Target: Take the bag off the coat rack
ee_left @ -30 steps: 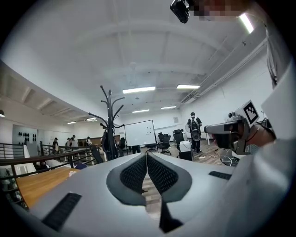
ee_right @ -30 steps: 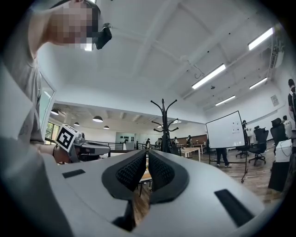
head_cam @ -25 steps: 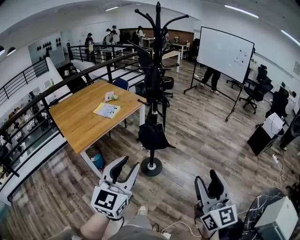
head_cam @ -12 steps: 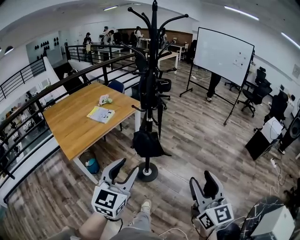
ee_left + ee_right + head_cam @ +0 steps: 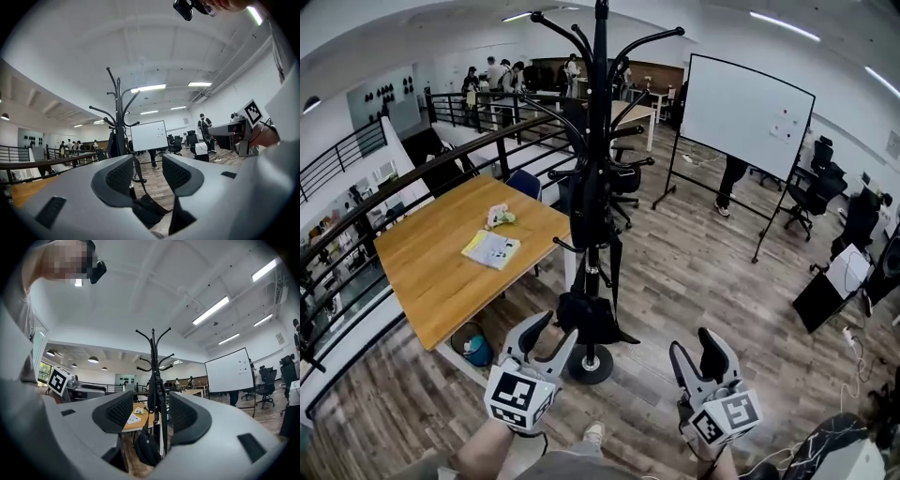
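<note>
A black coat rack [image 5: 598, 141] stands on the wood floor straight ahead. A black bag [image 5: 586, 317] hangs low on its pole by a long strap. My left gripper [image 5: 546, 337] is held level just left of the rack's base. It is open, its jaws have just been opening, and nothing is between them. My right gripper [image 5: 698, 354] is open and empty, to the right of the base. The left gripper view shows the rack [image 5: 118, 117] and the bag [image 5: 149, 208] beyond the jaws. In the right gripper view the rack [image 5: 153, 362] and bag [image 5: 147, 446] show through the gap.
A wooden table [image 5: 422, 272] with a booklet [image 5: 491, 249] stands left of the rack, a blue bin [image 5: 473, 349] under it. A black railing [image 5: 394, 202] runs behind the table. A whiteboard [image 5: 745, 103] on a stand and office chairs [image 5: 814, 183] are at the right.
Both grippers and the head view have moved toward the coat rack. The rack and bag now sit closer, just past the jaw tips.
</note>
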`<action>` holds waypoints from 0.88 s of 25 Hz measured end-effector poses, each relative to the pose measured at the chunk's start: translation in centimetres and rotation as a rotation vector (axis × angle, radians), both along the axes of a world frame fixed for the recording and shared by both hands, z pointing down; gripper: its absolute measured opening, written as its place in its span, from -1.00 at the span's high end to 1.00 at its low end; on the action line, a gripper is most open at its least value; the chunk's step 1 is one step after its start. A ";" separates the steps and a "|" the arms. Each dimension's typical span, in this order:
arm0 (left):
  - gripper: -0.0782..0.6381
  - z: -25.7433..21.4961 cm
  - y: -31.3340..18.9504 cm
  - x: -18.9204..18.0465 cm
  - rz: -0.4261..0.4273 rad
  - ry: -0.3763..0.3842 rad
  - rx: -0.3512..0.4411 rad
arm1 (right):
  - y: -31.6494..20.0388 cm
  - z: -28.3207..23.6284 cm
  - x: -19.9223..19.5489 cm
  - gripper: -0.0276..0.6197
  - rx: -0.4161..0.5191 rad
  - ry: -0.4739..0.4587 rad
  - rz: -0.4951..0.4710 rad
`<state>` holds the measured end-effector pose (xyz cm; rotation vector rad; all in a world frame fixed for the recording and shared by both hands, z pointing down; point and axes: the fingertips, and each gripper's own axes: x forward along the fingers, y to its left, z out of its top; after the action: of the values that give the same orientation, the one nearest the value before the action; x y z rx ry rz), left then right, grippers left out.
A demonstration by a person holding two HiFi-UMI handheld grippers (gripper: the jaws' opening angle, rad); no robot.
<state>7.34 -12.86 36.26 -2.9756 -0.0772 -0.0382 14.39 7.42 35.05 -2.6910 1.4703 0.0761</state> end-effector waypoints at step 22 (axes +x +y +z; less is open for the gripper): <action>0.22 4.7 -9.5 20.6 -0.009 -0.081 -0.028 | -20.2 4.1 17.9 0.18 -0.107 -0.016 -0.176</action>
<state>27.95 -22.41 40.92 -3.0017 -0.0750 -0.1603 32.29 -12.80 39.12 -2.6206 1.7459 -0.0355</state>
